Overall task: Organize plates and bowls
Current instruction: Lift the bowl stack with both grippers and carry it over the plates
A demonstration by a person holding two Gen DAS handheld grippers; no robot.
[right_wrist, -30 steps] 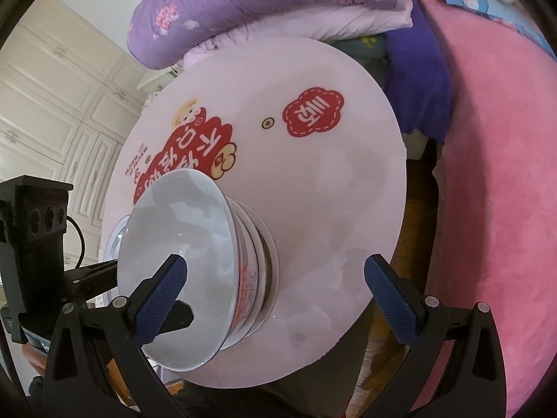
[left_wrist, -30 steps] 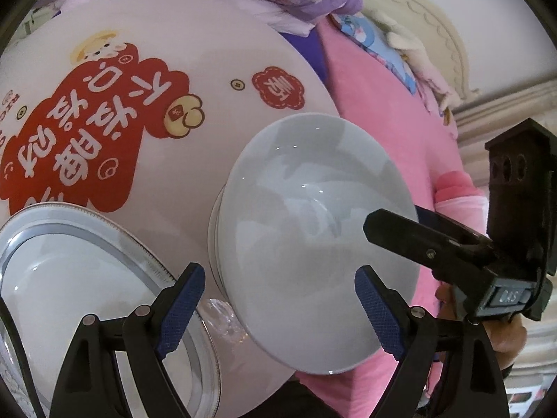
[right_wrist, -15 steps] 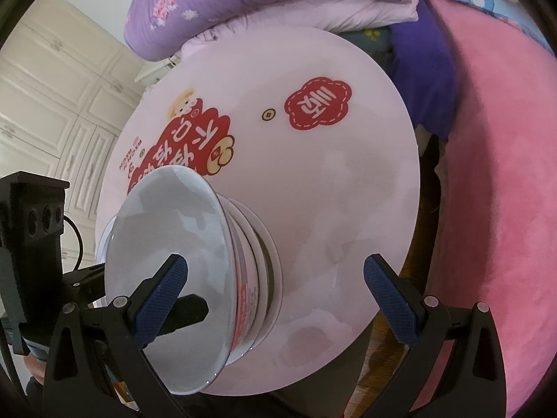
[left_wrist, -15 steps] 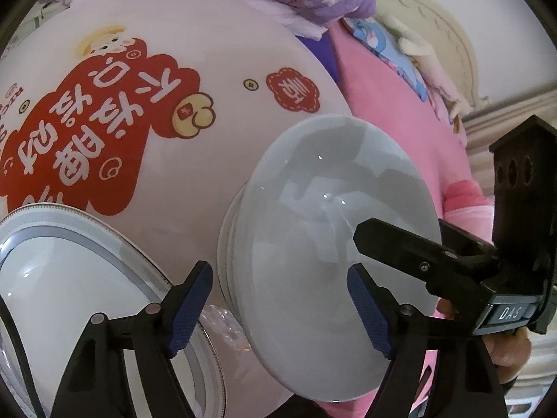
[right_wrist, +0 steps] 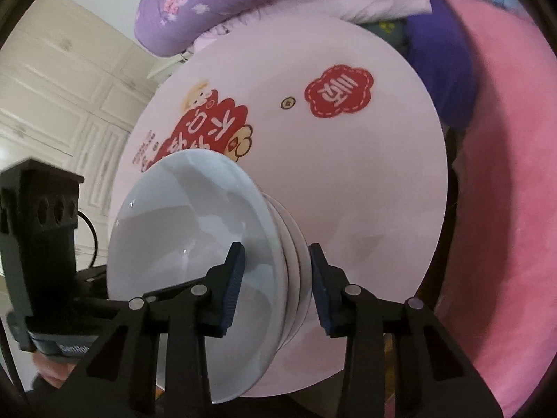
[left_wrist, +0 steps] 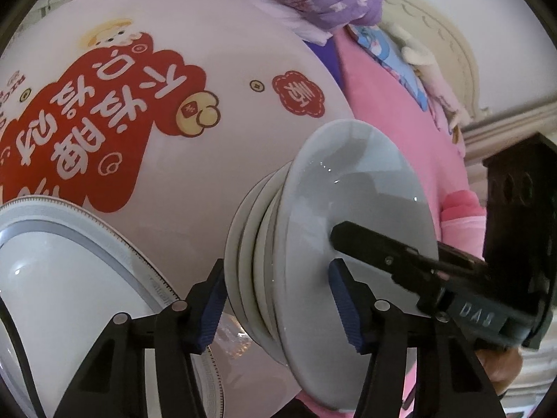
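Note:
A stack of pale blue-white bowls (left_wrist: 351,216) stands on the round white table (left_wrist: 216,35) near its edge; it also shows in the right wrist view (right_wrist: 188,230). My left gripper (left_wrist: 282,308) has closed its blue pads on the stack's rim, one pad inside the top bowl, one outside. My right gripper (right_wrist: 276,287) grips the opposite rim the same way. A large white plate (left_wrist: 62,278) with a grey patterned rim lies at the left.
The table (right_wrist: 348,174) has a red cartoon print with white characters (left_wrist: 80,139). A pink bed (right_wrist: 504,209) lies to the right, with purple bedding (right_wrist: 243,3) beyond the table. White cabinets (right_wrist: 52,104) stand at the left.
Both grippers have moved in onto the bowl stack and narrowed from wide open until their pads clamp its rim on opposite sides.

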